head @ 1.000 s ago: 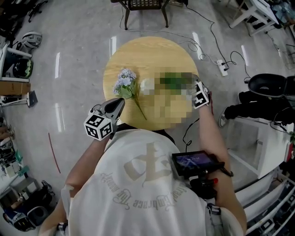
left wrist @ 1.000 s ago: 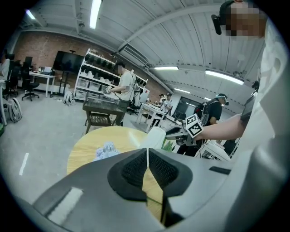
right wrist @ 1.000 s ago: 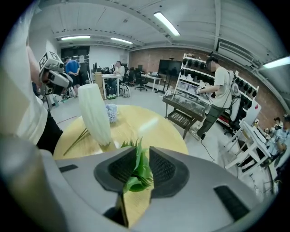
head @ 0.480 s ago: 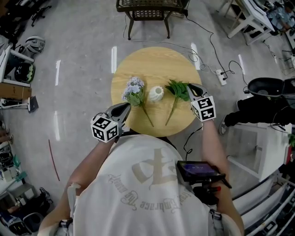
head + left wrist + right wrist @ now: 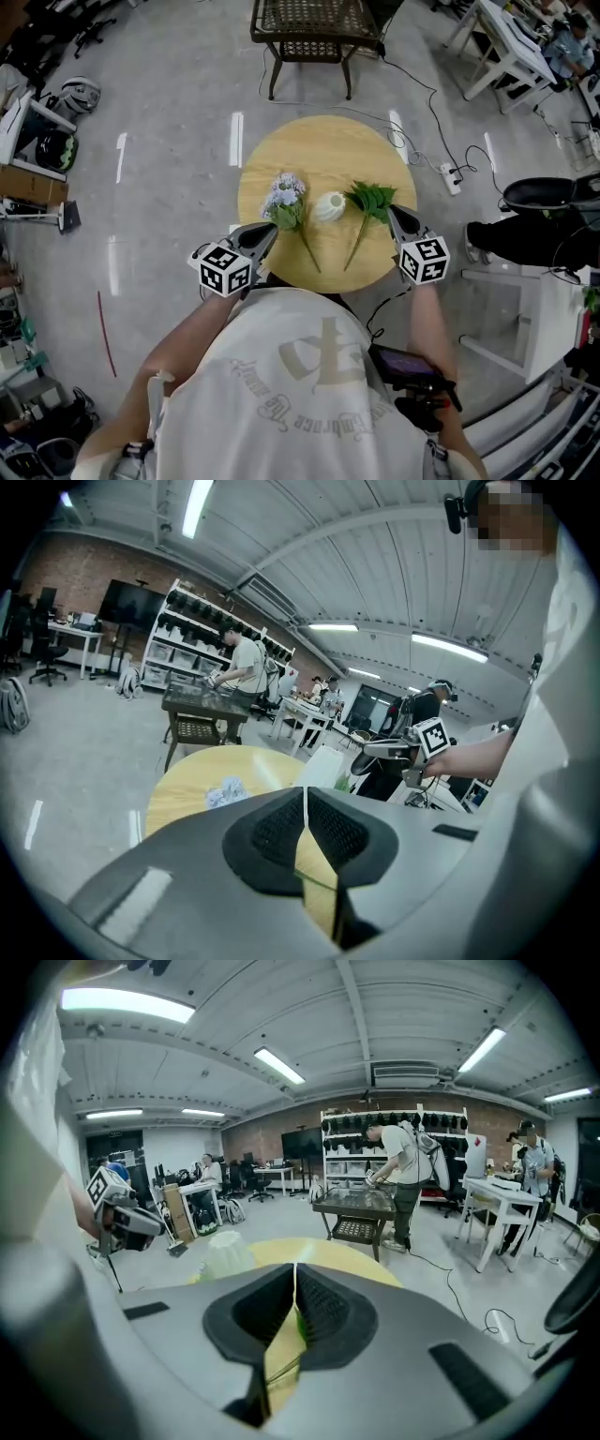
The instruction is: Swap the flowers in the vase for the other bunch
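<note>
A white vase (image 5: 329, 207) stands mid-table with no flowers showing in it. The purple bunch (image 5: 286, 198) lies on the round wooden table (image 5: 319, 150) to the vase's left, the green leafy bunch (image 5: 369, 199) to its right, stems toward me. My left gripper (image 5: 269, 232) is shut and empty near the purple bunch's stem. My right gripper (image 5: 394, 216) is shut and empty just beside the green leaves. In the left gripper view (image 5: 305, 794) the vase (image 5: 322, 766) and purple bunch (image 5: 225, 791) show ahead. The right gripper view (image 5: 295, 1269) shows the vase (image 5: 225, 1252).
A dark wicker stool (image 5: 307, 28) stands beyond the table. A cable and power strip (image 5: 452, 178) lie on the floor at right, beside a white table (image 5: 511, 42). People work at benches and shelves (image 5: 403, 1180) in the background.
My right gripper has drawn back from the green bunch toward the table's near right edge and lifted, its jaws shut. The green bunch stays on the table. The left gripper has barely moved.
</note>
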The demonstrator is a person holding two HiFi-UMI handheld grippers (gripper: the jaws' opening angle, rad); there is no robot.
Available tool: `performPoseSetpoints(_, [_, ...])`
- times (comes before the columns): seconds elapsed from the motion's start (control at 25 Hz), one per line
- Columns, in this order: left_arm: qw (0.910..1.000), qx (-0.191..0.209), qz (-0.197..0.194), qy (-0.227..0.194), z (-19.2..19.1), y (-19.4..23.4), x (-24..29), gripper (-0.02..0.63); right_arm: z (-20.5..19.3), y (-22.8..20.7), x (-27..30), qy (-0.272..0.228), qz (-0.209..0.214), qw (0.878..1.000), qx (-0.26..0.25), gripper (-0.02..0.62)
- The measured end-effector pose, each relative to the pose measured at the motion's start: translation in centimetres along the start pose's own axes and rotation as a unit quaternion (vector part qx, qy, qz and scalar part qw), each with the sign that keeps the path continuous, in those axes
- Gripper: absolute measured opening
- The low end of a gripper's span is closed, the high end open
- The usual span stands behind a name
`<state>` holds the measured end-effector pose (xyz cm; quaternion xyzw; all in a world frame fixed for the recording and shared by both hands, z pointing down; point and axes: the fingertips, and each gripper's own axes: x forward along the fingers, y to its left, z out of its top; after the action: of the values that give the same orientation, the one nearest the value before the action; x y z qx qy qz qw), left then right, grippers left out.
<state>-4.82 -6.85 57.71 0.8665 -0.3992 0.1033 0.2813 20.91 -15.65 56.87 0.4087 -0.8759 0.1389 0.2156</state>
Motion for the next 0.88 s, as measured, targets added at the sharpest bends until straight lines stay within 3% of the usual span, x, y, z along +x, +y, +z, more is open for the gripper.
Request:
performPoseSetpoints(0.48, [0.9998,-0.007,-0.009,0.019,-1.5,1.5,-1.2,0.015,0.0,6.3,-0.1,-0.038,0.025,0.998,0.036,0.009])
performPoseSetpoints(0.88, [0.9993,-0.013,-0.007,0.035,-2.5,2.5,-1.0,0.015,-2.3,9.5,0.5,-0.015,0.041,0.997,0.058,0.009])
